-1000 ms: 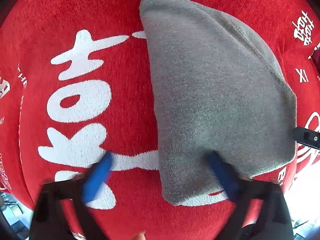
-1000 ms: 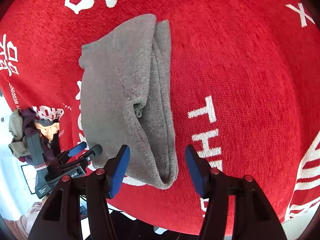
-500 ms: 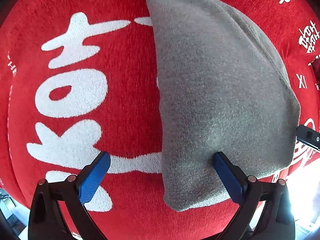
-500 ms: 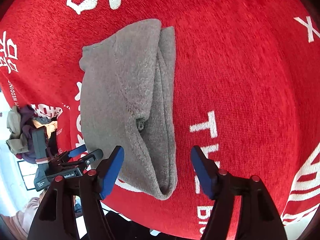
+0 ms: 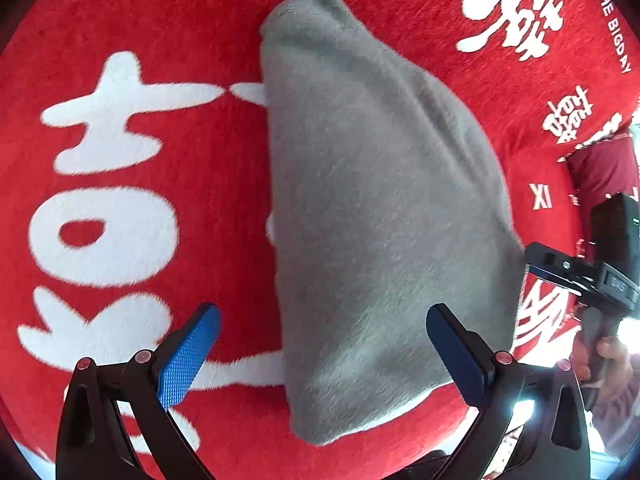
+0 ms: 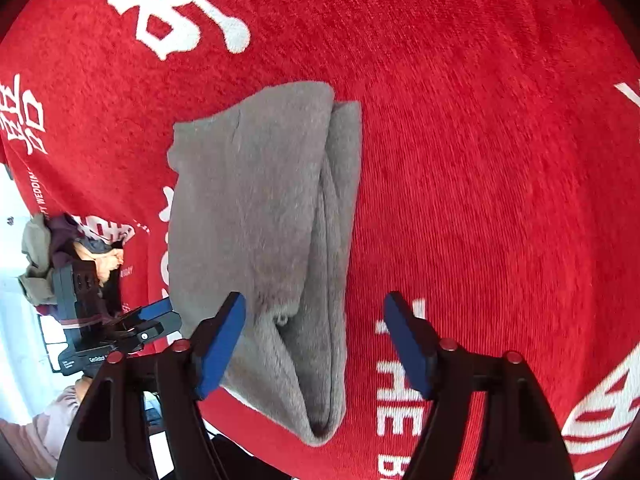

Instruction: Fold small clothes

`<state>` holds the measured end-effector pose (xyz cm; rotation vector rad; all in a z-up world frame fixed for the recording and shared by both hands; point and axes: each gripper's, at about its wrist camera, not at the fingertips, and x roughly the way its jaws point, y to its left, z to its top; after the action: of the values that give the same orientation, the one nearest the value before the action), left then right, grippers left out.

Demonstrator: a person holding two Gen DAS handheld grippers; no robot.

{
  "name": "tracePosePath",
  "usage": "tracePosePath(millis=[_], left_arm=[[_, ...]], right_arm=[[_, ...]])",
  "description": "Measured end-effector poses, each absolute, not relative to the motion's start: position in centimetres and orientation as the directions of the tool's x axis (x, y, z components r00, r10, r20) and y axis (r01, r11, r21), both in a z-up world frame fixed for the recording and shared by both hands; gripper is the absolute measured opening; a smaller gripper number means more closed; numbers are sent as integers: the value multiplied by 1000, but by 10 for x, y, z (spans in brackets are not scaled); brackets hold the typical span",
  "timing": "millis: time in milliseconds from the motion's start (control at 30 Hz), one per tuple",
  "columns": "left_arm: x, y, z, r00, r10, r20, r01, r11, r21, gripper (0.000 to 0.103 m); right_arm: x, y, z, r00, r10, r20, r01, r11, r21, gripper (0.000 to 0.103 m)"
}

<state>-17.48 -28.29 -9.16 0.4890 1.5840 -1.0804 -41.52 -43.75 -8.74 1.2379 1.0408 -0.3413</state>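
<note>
Right tongs [image 6: 314, 340] spread, grey garment [image 6: 256, 216] on red cloth [image 6: 480, 160], clothes pile [image 6: 44, 256] beyond

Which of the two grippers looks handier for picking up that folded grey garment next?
Probably the right gripper: its open jaws, which have just been opening, straddle the grey garment's layered edge. The left gripper, also open, spans mostly red cloth beside it.

The grey folded garment [image 5: 384, 220] hides part of the white lettering on the red cloth [image 5: 180, 8]; more lettering is cut off at the frame edges. In the right wrist view, the pile of clothes [image 6: 44, 256] at far left is too small to identify
</note>
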Motion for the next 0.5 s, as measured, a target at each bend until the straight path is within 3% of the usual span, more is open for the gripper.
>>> tracePosePath(millis=[500], left_arm=[[-185, -298, -107, -497, -263, -827, 702, 438, -561, 103]], right_arm=[[-398, -491, -138, 684, 428, -591, 572, 187, 798, 79]])
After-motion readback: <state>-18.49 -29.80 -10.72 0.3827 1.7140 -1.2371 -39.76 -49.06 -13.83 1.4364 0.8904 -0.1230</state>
